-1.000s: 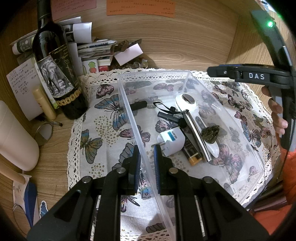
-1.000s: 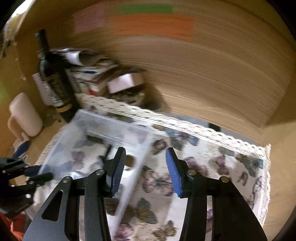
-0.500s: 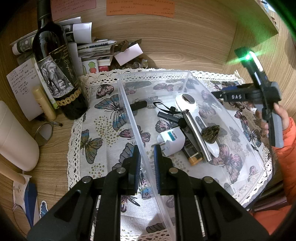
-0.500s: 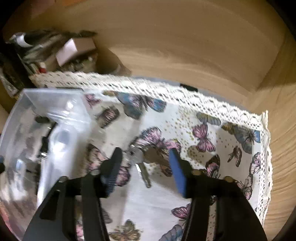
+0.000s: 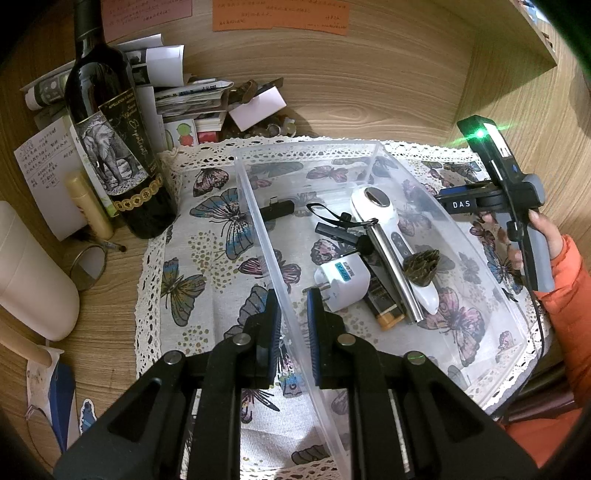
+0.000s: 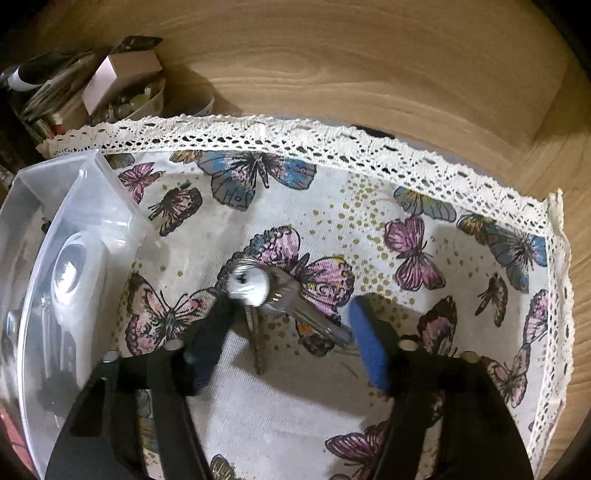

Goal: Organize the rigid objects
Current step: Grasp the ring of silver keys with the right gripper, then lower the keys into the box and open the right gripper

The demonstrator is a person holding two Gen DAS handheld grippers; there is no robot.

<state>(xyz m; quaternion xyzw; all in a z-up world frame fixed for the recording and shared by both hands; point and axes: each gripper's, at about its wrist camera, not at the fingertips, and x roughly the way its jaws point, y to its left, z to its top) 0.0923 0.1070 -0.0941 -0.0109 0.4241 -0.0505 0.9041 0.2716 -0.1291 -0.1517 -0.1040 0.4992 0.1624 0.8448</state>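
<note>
Two closing pads (image 6: 364,341) around keys (image 6: 266,295)

I see a wood-grain tabletop (image 5: 110,314) closed in behind by a wooden wall (image 5: 369,81) of the same pale grain, with orange notes (image 5: 280,14) stuck on it. Another wooden panel (image 5: 517,92) stands at the right. The light is dim and warm.

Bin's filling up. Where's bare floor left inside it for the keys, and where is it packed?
Free: the clear bin's near end, from the white plug adapter toward the camera, and its far end behind the white handheld device. Packed: the middle, where adapter, device, metal bar, lighter and pine cone pile together. The keys lie on the butterfly cloth outside.
</note>
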